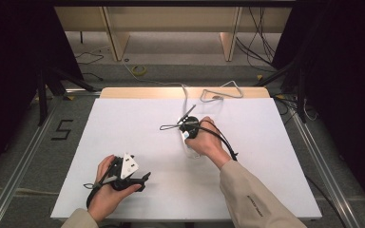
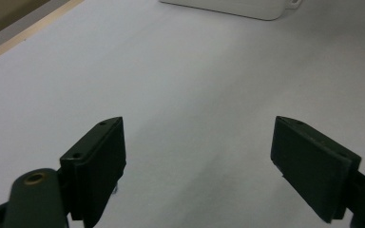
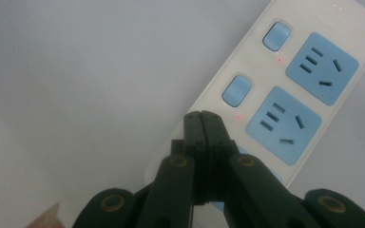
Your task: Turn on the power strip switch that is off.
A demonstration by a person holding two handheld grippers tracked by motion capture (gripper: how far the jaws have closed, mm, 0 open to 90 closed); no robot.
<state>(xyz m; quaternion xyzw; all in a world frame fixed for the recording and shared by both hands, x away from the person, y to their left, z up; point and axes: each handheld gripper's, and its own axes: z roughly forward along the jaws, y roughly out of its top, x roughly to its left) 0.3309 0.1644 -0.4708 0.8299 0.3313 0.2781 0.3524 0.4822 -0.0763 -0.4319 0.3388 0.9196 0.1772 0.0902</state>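
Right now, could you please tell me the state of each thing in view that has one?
Left gripper: open, nothing between its fingers, hovering over bare table.
Right gripper: shut, tips at the power strip.
Power strip: lying flat on the white table, sockets up, two small red lights lit beside its blue switches, sockets unplugged.

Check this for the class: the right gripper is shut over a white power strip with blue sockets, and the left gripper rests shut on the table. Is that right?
One error: the left gripper is open, its jaws set wide apart in the left gripper view. The right gripper is indeed shut over the power strip.
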